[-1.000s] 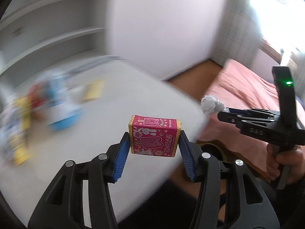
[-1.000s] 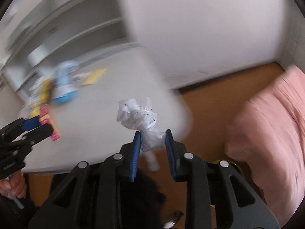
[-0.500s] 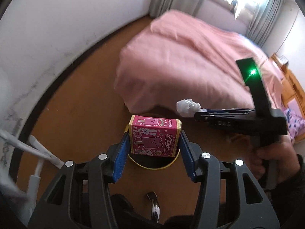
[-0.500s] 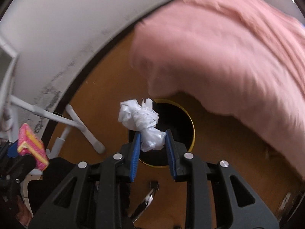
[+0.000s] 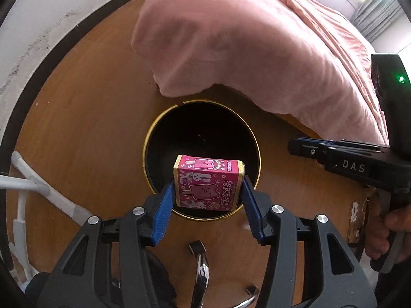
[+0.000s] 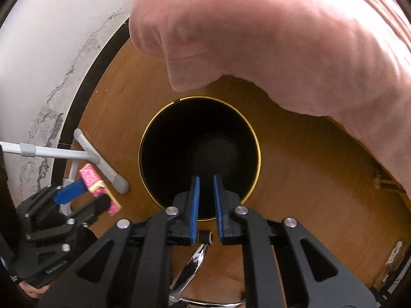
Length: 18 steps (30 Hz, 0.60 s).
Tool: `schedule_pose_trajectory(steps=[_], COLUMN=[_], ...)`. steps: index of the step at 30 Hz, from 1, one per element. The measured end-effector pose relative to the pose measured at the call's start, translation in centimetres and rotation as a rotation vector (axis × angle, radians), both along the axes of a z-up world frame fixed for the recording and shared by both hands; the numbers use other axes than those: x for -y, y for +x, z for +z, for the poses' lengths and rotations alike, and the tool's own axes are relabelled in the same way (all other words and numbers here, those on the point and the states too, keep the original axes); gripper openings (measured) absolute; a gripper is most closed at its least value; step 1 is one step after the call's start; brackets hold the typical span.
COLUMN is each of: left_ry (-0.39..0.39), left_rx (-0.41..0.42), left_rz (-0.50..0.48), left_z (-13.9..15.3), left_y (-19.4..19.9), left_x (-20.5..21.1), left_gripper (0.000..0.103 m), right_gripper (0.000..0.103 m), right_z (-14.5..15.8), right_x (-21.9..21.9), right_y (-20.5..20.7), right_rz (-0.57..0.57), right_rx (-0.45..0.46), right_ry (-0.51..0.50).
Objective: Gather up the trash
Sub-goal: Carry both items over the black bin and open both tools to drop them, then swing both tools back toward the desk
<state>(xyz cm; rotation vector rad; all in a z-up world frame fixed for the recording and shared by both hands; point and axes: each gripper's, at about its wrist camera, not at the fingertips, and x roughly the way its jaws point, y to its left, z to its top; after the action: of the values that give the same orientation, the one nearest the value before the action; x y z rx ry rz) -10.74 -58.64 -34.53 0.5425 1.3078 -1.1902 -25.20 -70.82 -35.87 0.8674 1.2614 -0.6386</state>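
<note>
Left wrist view: left gripper [image 5: 208, 192] fingers clamped on pink ice-pop box [image 5: 207, 184], held above the mouth of the black gold-rimmed bin [image 5: 151, 133] on the wood floor [image 5: 84, 118]. Right gripper [image 6: 205, 196] over the bin, fingers just closing, nearly together, nothing between them. Pink bedding [image 6: 282, 38] beside the bin.

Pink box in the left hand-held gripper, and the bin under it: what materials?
Pink box: looks like thin printed cardboard with a slightly glossy finish; crisp folded edges, cartoon print. Bin: black and matte inside, thin gold-coloured rim; possibly metal or plastic, the look leaves it open.
</note>
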Motion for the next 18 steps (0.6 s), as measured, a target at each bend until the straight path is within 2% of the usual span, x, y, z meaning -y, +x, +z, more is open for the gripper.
schedule_pose_trajectory(steps=[5,6,7,8,9,18], left_ry=[0.008,0.017,0.023,0.029,0.027,0.001], left_rx=[0.001,0.004,0.000,-0.002,0.008,0.034], left_rz=[-0.019,-0.019,-0.018,-0.016,-0.007,-0.023], left_z=[-1.1,-1.3,-1.4,-1.6,-1.5,0.3], left_y=[-0.1,-0.1,0.0,0.0,0.1,-0.4], left_x=[1.3,1.6,1.8,1.9,2.0,2.1], left_gripper=[0.051,0.053,0.058,0.071,0.077,0.079], right_gripper=[0.014,0.028,0.056,0.071,0.078,0.078], right_z=[0.0,0.1,0.2,0.4,0.8,2.8], right_x=[0.6,0.8,1.0,1.1,1.1,1.4], right_y=[0.2,0.1,-0.1,-0.3,-0.4,-1.3], right_rz=[-0.013,-0.020,-0.033,-0.040,-0.043,-0.063], right_rx=[0.014,0.014,0.017,0.024,0.033,0.052], right_ry=[-0.001,-0.001,-0.006,-0.020,-0.044,-0.061])
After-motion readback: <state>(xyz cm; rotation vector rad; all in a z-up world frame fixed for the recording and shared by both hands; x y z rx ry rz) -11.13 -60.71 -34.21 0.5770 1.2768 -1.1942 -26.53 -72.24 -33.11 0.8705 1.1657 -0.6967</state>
